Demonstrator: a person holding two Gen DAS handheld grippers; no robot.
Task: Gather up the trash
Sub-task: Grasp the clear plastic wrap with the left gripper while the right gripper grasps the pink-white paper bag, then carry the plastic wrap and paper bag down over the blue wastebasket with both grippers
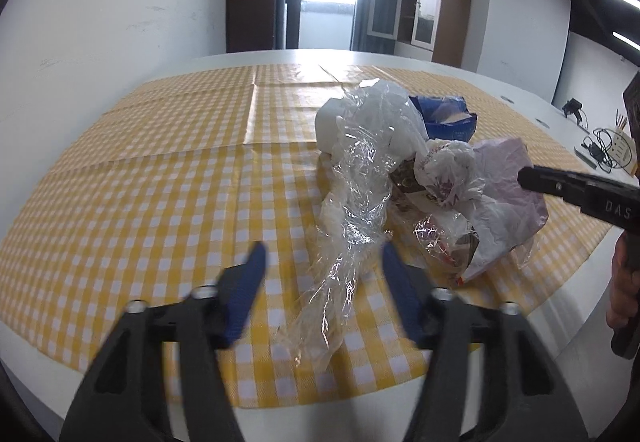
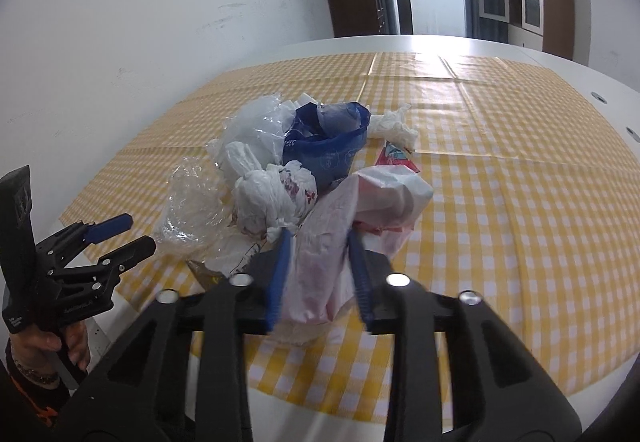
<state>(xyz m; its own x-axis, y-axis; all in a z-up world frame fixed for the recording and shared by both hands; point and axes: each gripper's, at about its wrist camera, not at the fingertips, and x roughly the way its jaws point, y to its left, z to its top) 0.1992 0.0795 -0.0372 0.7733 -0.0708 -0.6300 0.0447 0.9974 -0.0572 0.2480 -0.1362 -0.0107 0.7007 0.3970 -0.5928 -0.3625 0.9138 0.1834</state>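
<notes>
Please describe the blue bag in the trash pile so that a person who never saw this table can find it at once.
On the yellow checked tablecloth lies one pile of crumpled plastic trash. At the far side of the pile, behind the knotted white bag, stands the blue bag with its mouth open upward. It is the only dark blue piece; its neighbours are white, clear or pale pink.

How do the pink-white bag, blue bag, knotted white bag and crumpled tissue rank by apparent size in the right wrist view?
1. Pink-white bag, nearest, perhaps inflated
2. Blue bag
3. Knotted white bag, close to blue
4. Crumpled tissue
</notes>
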